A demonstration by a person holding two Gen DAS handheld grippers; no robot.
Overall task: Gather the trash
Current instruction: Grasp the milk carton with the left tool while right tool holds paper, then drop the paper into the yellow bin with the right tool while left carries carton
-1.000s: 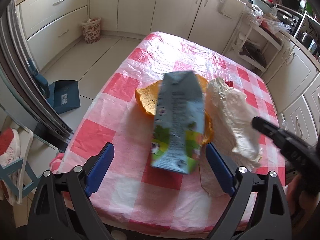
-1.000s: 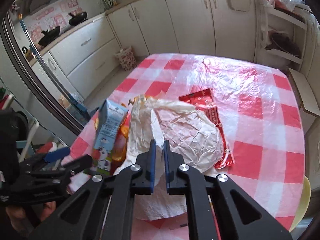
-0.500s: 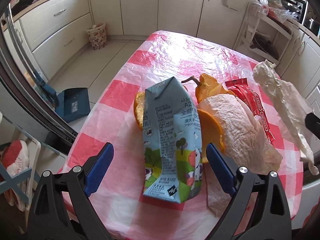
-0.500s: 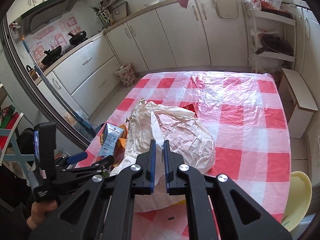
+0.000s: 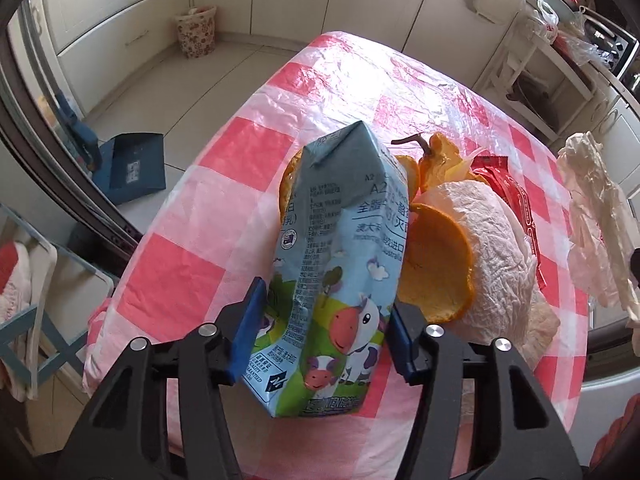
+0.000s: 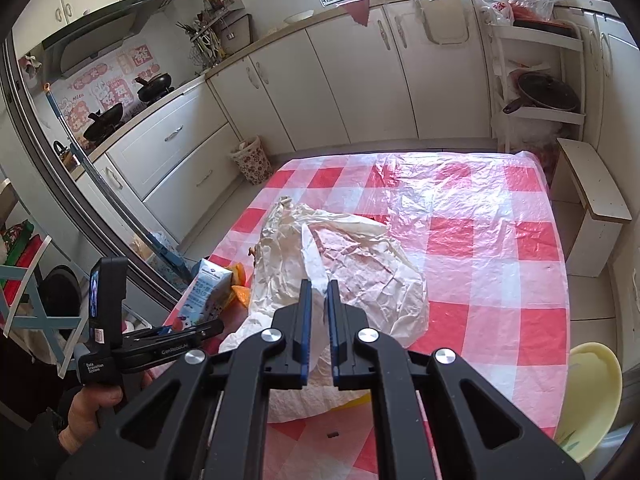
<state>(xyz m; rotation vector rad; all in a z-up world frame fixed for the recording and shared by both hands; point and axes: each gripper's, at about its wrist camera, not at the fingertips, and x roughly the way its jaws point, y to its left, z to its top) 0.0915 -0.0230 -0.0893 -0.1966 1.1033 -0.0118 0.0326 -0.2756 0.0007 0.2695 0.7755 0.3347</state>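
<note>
Red-and-white checked plastic covers the desk. Near its corner, the left claw, jaws just closing, clamps the blue cow-printed milk carton. The right claw grips crumpled white paper. Orange peel and a red wrapper remain uncollected.

My left wrist camera looks steeply down along its fingers, close over the milk carton at the near table edge. My right wrist camera sits higher and farther back, facing across the kitchen toward the cabinets. Both views share the checked table, carton and floral bin.
</note>
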